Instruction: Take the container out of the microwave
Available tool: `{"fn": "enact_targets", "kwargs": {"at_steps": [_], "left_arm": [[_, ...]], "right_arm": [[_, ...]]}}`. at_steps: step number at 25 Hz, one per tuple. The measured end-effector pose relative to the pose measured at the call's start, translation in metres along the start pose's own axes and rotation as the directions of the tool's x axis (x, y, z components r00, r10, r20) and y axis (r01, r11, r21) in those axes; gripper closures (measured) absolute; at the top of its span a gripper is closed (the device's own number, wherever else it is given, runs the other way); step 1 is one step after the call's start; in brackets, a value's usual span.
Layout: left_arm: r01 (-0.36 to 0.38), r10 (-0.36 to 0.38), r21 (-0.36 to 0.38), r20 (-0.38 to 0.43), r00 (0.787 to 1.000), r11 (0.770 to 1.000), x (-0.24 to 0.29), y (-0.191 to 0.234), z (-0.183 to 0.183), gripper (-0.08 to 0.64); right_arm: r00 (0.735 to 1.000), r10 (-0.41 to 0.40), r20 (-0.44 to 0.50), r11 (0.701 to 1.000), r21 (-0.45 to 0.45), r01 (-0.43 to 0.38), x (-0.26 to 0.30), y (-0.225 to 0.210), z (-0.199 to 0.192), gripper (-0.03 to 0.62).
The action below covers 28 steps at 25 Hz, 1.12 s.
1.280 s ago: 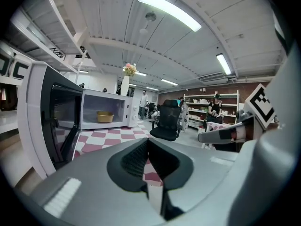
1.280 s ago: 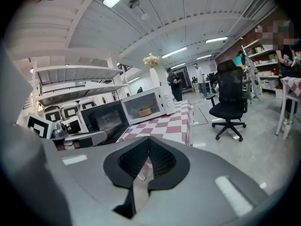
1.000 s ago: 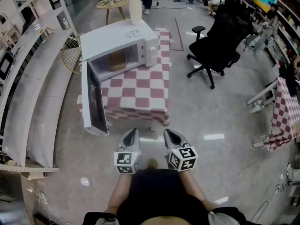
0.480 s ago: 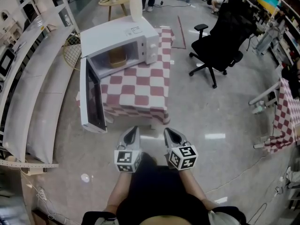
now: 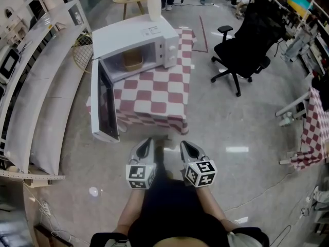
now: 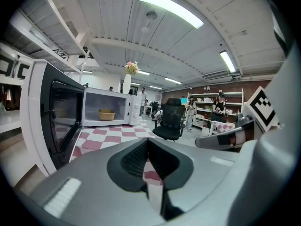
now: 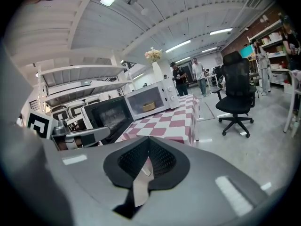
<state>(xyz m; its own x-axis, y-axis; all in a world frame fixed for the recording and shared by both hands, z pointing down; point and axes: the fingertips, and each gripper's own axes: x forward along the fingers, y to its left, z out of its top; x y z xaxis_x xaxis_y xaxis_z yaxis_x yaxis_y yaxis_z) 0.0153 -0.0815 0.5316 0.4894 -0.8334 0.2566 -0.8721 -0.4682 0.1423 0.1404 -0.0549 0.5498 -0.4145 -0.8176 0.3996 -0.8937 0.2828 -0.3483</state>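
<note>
Container (image 5: pixel 132 60), a small tan tub, sits inside the microwave (image 5: pixel 139 32), whose door (image 5: pixel 104 104) hangs wide open. It looks light and rigid, probably plastic and a little slick, so pinching its rim wall seems best. The left gripper (image 5: pixel 146 142) and right gripper (image 5: pixel 185 145), both pressed together on nothing, hover well short of the microwave.

Glossy grey floor (image 5: pixel 231 127), black office chair (image 5: pixel 252 40), white shelves (image 5: pixel 46 86)

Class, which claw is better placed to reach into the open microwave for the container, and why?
Probably the right claw. Both are shut, empty and equally far back, but the open door juts out on the left claw's side; the right has a clear line to the container.
</note>
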Motion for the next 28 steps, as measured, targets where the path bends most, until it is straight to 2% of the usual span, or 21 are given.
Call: {"fn": "enact_targets", "kwargs": {"at_steps": [11,28], "left_arm": [[0.003,-0.003,-0.009,0.006,1.0,1.0,0.027,0.017,0.011,0.552],[-0.04,0.04,-0.027,0.017,0.999,0.999,0.11,0.073,0.046,0.552]], "right_arm": [[1.0,0.002,-0.011,1.0,0.002,-0.002,0.025,-0.004,0.011,0.592],[0.999,0.041,-0.019,0.999,-0.016,-0.041,0.11,-0.024,0.074,0.592]]}}
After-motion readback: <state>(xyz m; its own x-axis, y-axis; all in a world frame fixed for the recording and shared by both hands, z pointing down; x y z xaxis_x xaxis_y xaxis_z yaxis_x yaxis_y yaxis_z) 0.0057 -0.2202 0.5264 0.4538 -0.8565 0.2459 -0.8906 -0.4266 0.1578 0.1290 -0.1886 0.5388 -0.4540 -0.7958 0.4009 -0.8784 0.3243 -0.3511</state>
